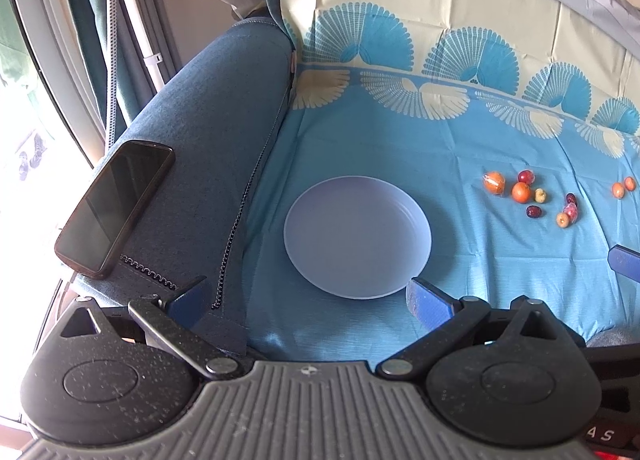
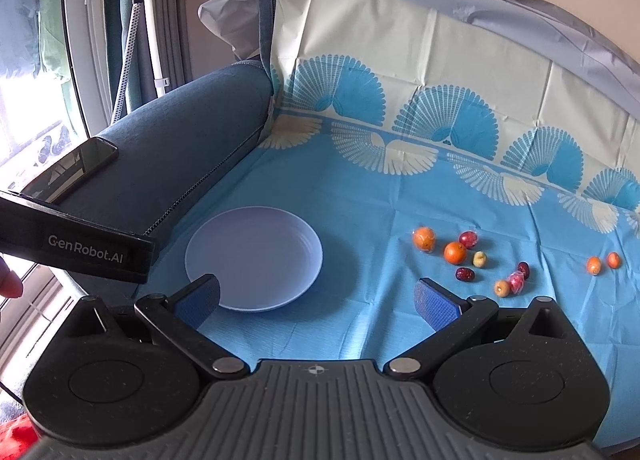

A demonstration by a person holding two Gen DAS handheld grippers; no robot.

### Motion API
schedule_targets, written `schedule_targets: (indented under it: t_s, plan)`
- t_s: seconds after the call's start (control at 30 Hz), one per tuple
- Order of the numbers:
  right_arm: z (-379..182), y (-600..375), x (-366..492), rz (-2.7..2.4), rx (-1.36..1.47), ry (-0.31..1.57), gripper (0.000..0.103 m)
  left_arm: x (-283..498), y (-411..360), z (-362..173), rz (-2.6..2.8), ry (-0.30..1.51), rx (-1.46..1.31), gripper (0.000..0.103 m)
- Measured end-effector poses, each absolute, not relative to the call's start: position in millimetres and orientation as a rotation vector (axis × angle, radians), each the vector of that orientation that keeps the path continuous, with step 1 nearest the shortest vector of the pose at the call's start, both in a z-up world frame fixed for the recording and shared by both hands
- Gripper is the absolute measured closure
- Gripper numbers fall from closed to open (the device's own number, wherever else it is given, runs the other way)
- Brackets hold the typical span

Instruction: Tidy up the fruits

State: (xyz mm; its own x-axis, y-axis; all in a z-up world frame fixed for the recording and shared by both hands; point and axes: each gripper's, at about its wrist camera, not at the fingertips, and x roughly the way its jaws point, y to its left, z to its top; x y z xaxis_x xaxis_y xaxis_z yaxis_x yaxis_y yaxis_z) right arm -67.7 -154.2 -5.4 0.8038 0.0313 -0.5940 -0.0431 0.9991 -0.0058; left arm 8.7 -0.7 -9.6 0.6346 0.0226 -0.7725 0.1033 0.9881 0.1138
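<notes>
A pale lavender plate [image 1: 358, 236] lies empty on the blue cloth; it also shows in the right wrist view [image 2: 254, 256]. Several small fruits lie scattered to its right: an orange [image 1: 521, 192] [image 2: 455, 252], a wrapped orange [image 1: 494, 182] [image 2: 424, 238], dark red dates [image 1: 533, 212] [image 2: 465, 273], small yellowish fruits [image 1: 563, 220] [image 2: 479, 259], and two small orange fruits farther right [image 1: 623, 187] [image 2: 603, 262]. My left gripper [image 1: 308, 300] is open and empty, just in front of the plate. My right gripper [image 2: 318, 300] is open and empty, near the plate's front right.
A black phone [image 1: 114, 206] lies on the blue sofa armrest [image 1: 208, 140] left of the plate. The patterned cloth [image 1: 440, 148] runs up the sofa back. The left gripper's body [image 2: 76, 244] shows at the left in the right wrist view. A window with curtains is at far left.
</notes>
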Motion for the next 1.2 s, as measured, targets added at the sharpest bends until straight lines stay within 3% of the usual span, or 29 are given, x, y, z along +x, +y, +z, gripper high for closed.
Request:
schedule_targets:
  t_s: [1.2]
  plan:
    - [-16, -156, -62, 0.053, 0.004, 0.665, 0.0, 13, -6, -16, -0.048, 0.91, 0.187, 0.0]
